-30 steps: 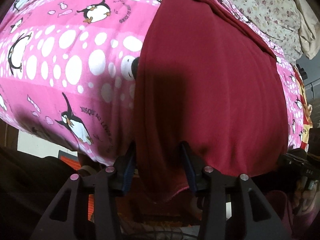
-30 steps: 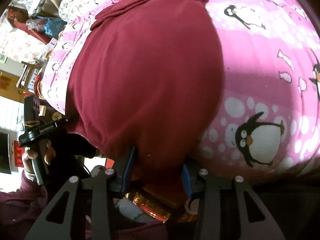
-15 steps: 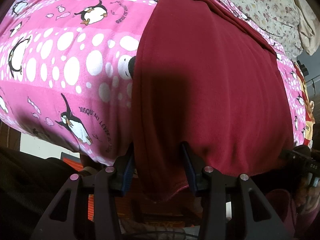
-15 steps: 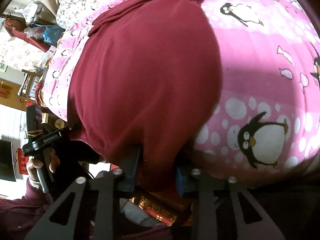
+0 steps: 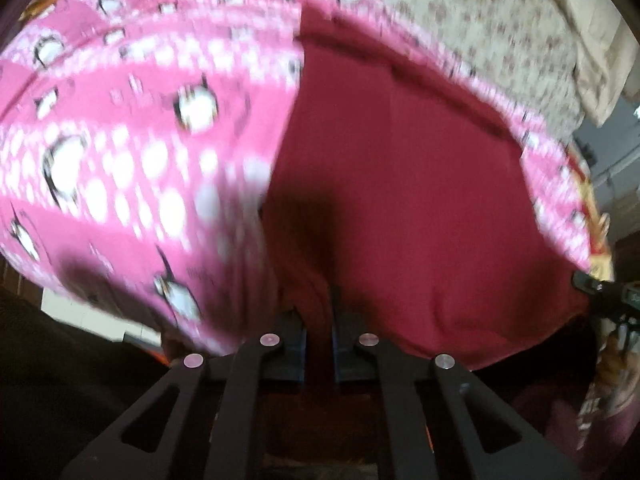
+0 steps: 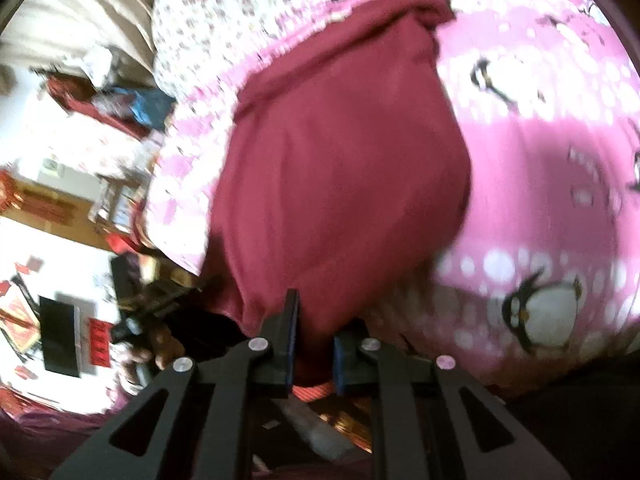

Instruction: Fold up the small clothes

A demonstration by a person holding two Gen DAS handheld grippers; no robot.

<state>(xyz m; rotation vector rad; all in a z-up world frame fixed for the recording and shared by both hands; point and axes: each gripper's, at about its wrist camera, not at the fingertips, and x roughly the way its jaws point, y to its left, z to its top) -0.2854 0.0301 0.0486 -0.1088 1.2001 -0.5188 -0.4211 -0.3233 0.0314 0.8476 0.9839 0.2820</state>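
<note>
A dark red garment (image 5: pixel 400 200) lies spread on a pink penguin blanket (image 5: pixel 120 180), its near hem hanging over the bed's edge. My left gripper (image 5: pixel 319 320) is shut on the hem's left corner, with a fold of cloth pinched between the pads. In the right wrist view the same garment (image 6: pixel 340 180) fills the middle. My right gripper (image 6: pixel 315 320) holds the hem's right corner between its blue pads, and its jaws are closing on the cloth. Both views are blurred by motion.
The pink penguin blanket (image 6: pixel 540 200) covers the bed, with a floral sheet (image 5: pixel 480 32) beyond the garment's far end. A cluttered room with shelves (image 6: pixel 120 200) lies off the bed's left side. A hand (image 6: pixel 140 356) holding the other gripper shows at the lower left.
Both grippers have closed on the garment's near hem and risen, pulling the hem up with them. The views have tilted to show more of the bed's far end.
</note>
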